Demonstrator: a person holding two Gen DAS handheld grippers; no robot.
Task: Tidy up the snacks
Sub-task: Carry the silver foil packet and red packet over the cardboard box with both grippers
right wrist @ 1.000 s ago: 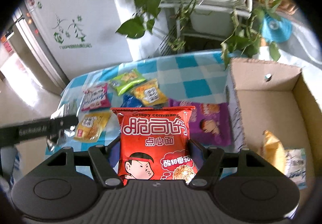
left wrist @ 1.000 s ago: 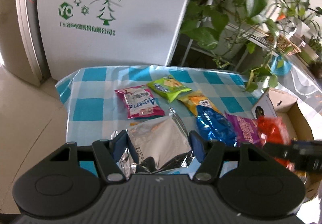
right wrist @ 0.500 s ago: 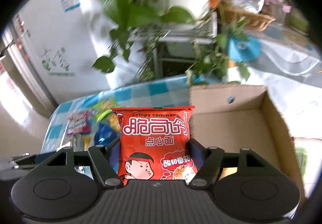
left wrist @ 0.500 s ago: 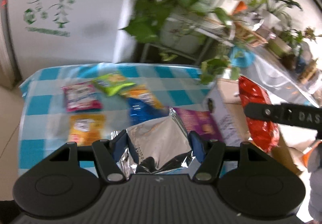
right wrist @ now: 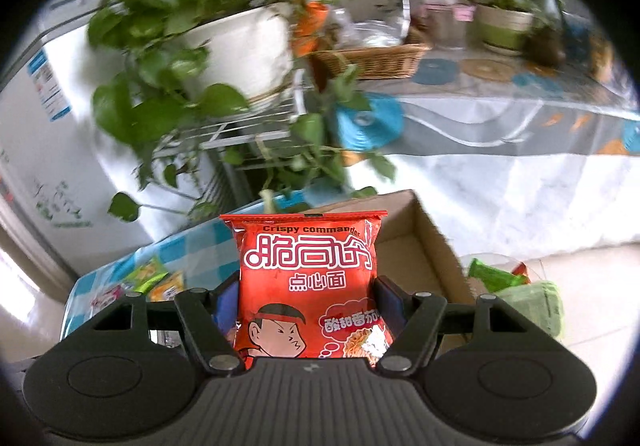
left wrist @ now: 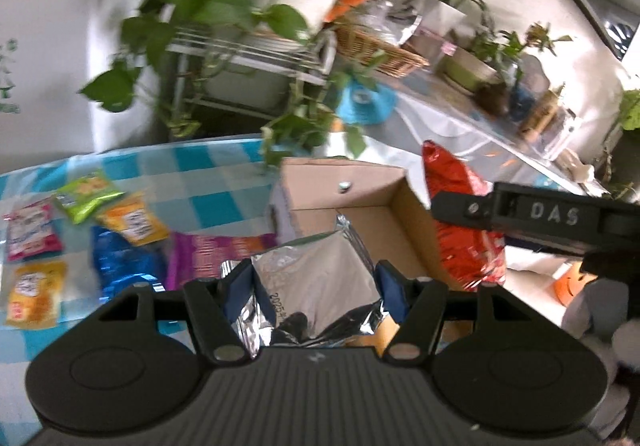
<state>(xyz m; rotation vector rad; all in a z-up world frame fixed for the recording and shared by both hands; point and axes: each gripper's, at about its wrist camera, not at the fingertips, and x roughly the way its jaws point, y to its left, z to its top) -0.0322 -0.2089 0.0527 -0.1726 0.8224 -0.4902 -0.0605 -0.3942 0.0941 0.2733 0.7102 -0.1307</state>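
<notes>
1. Left gripper [left wrist: 316,278] has its jaws pinching a silver packet [left wrist: 316,274], held up just on the near side of the cardboard box [left wrist: 360,205].
2. Right gripper [right wrist: 308,298] has its jaws pinching a red noodle packet [right wrist: 308,278], upright, long axis vertical, above the box's right wall.
3. My call: the box lies ahead of and below both packets, and the red one looks nearer to a drop.
4. Loose snacks [left wrist: 120,217] lie on the tabletop [left wrist: 208,181] left of the box.

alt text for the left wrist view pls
The left gripper holds a silver foil packet over an open cardboard box, beside a red snack bag in the right gripper. More snack packets lie on a blue checked tablecloth.
</notes>
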